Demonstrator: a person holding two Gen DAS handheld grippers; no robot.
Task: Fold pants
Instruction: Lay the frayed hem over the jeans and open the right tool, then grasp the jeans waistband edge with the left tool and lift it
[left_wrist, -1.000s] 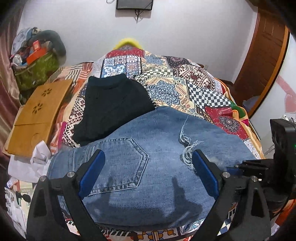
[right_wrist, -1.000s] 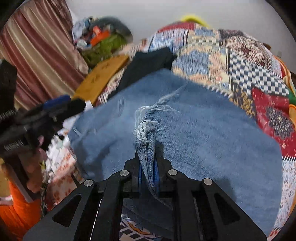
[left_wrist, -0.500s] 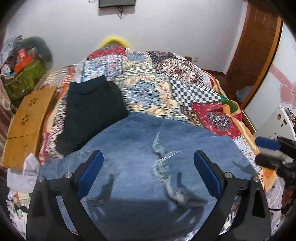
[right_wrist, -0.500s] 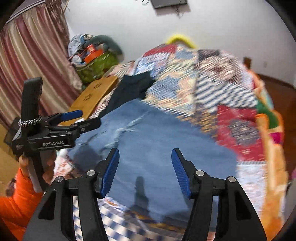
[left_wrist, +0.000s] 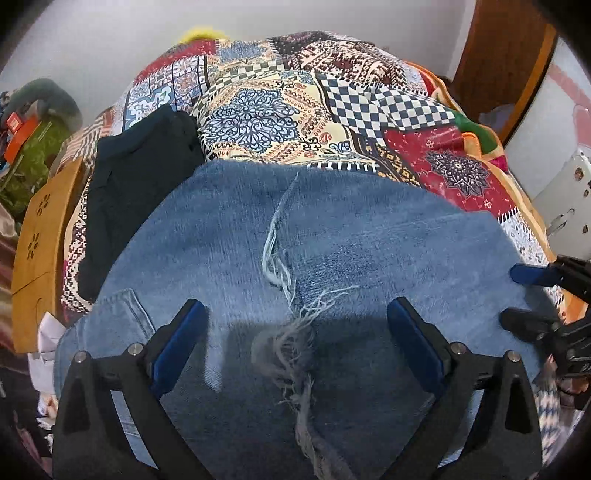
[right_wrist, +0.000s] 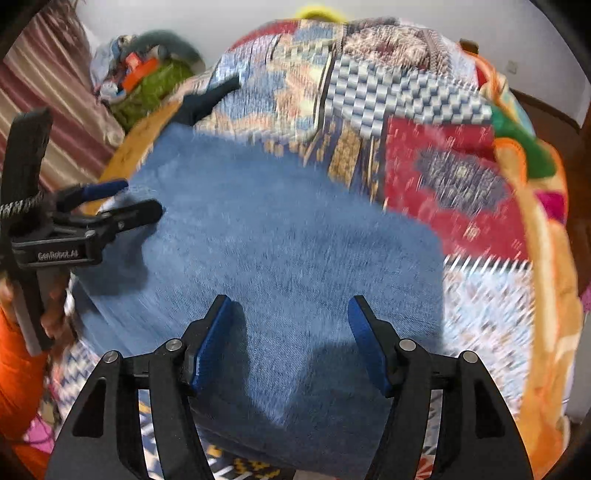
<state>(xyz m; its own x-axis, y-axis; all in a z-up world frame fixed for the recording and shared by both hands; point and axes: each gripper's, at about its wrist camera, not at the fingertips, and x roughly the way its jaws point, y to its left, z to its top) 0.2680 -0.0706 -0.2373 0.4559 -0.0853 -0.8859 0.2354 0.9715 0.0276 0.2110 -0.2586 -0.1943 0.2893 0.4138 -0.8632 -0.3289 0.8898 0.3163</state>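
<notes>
left wrist view: jeans folded on the bed

the jeans (left_wrist: 332, 266) lie doubled on the quilted bed (left_wrist: 280, 99), frayed hems near. left gripper (left_wrist: 295, 343) and right gripper (right_wrist: 290, 343) hover with fingers apart, holding nothing. likely another fold remains.

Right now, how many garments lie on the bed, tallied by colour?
Blue: 1, the folded jeans, frayed hems uppermost.
Black: 1, a folded garment left of the jeans, on the patchwork bedspread.
Total: 2.
Both grippers hover open over the jeans.
</notes>
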